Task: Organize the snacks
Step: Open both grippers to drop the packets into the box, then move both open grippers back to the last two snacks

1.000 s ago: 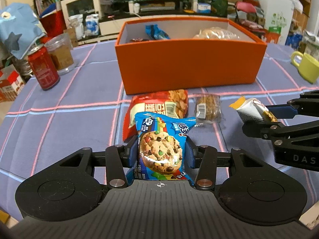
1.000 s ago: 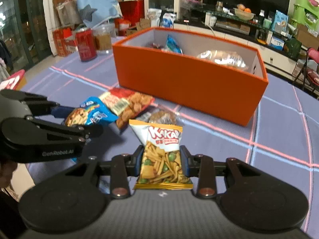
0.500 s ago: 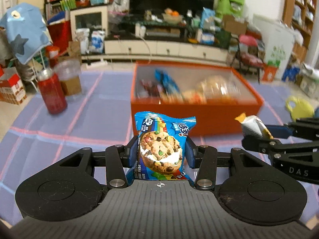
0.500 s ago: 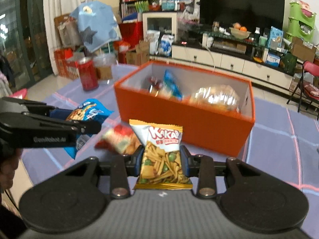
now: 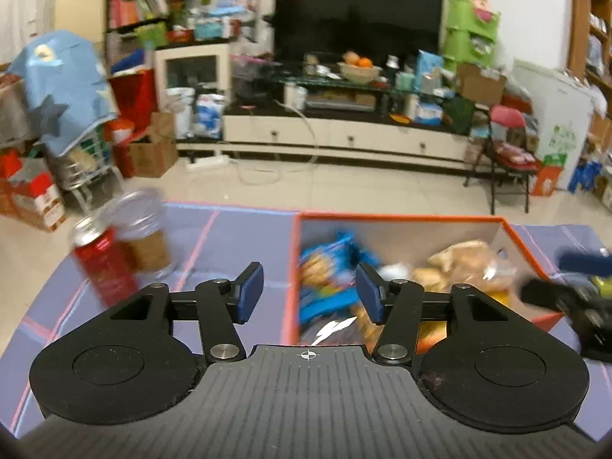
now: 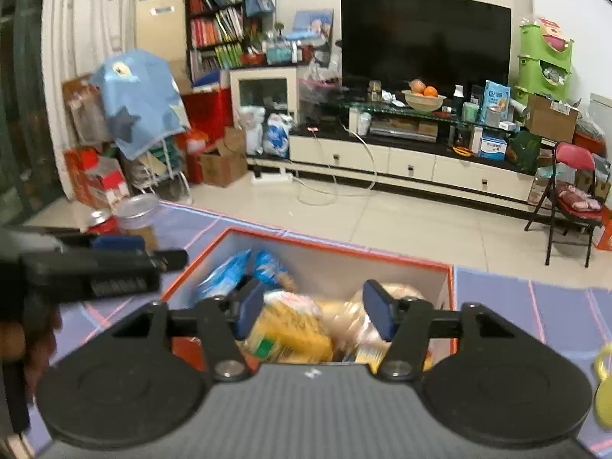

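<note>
left fingers: blue pads [image 5: 250, 292] apart, nothing between them; jaws have just been opening
left gripper [image 5: 309, 291]: above the near-left edge of the orange box [image 5: 294, 267], tilted down toward it
right fingers: blue pads [image 6: 376, 315] apart, nothing pressed between; jaws have just been opening
right gripper [image 6: 313, 310]: over the near side of the orange box [image 6: 451, 306], pointing down into it
blue cookie packs [image 5: 325, 264]: inside the box, left half, blurred; which one is the chocolate-chip pack I cannot tell
yellow snack bag [image 6: 288, 331]: inside the box, near side, right below the right gripper's gap, blurred
bread bag [image 5: 464, 258]: inside the box, right half
grippers vs each other: right gripper [image 5: 573, 290] shows over the box's right end in the left view; left gripper [image 6: 114, 260] shows at the box's left corner in the right view
red can [image 5: 103, 264]: upright, left of the box, on the blue tablecloth [image 5: 214, 237]
clear jar [image 5: 143, 237]: just behind the can, left of the box
yellow mug [image 6: 604, 375]: right of the box, at frame edge
</note>
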